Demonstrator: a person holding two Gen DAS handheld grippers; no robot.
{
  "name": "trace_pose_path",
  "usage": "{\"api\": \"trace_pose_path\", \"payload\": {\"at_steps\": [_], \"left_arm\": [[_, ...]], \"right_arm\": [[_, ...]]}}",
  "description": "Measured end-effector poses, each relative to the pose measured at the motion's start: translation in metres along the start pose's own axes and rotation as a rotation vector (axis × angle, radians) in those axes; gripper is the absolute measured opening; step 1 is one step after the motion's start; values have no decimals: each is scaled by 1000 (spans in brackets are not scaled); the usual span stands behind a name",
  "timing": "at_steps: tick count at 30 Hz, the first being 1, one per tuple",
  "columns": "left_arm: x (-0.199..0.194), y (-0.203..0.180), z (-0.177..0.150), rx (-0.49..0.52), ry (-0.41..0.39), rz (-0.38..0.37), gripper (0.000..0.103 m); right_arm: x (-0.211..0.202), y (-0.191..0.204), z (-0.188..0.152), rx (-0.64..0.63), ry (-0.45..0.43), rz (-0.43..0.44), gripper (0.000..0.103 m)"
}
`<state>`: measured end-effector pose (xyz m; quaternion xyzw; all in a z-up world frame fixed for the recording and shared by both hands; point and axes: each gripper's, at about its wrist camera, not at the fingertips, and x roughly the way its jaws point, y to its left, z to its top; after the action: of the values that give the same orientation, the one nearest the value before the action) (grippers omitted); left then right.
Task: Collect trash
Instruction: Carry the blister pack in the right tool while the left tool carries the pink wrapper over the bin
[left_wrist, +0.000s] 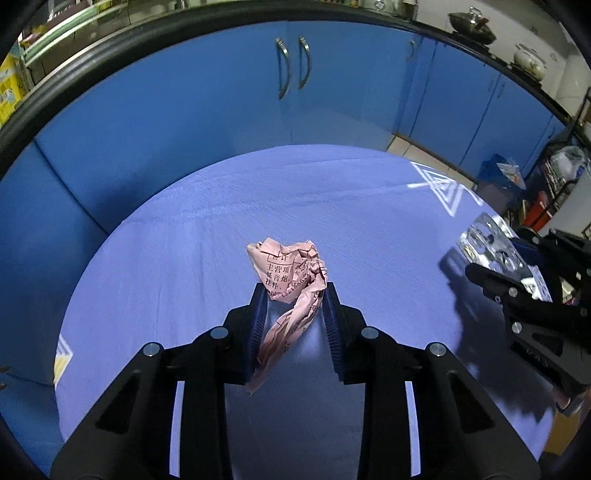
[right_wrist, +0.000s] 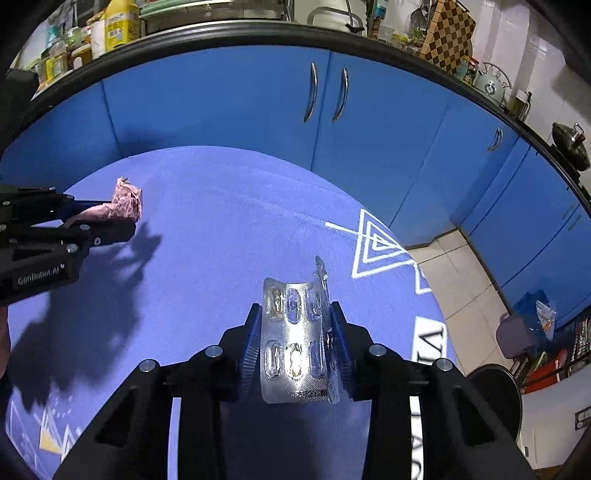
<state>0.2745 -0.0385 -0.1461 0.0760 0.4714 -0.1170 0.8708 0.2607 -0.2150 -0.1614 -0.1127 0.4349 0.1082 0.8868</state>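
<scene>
Left tongs (left_wrist: 295, 295) clamped on one pink paper wad (left_wrist: 291, 273); right tongs (right_wrist: 295, 314) clamped on one blister pack (right_wrist: 295, 332).

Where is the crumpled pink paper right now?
The crumpled pink paper is pinched in the left gripper, above the purple tablecloth; in the right wrist view it is at far left.

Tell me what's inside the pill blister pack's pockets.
The blister pack, clamped in the right gripper, shows six pockets: two hold yellowish capsules, the rest look clear, probably empty. Its right edge is folded up against the gripper's pad, so anything there is hidden.
</scene>
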Motion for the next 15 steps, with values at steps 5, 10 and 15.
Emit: {"api": "trace_pose_path", "payload": {"at_steps": [5, 10, 15], "left_arm": [[-27, -9, -19, 15, -13, 11, 32], [-53, -19, -40, 16, -23, 14, 32], [-64, -41, -46, 23, -31, 11, 32]], "right_arm": [[-33, 4, -11, -16, -27, -5, 36], [-63, 8, -25, -27, -56, -10, 36], [-89, 12, -39, -49, -72, -31, 36]]}}
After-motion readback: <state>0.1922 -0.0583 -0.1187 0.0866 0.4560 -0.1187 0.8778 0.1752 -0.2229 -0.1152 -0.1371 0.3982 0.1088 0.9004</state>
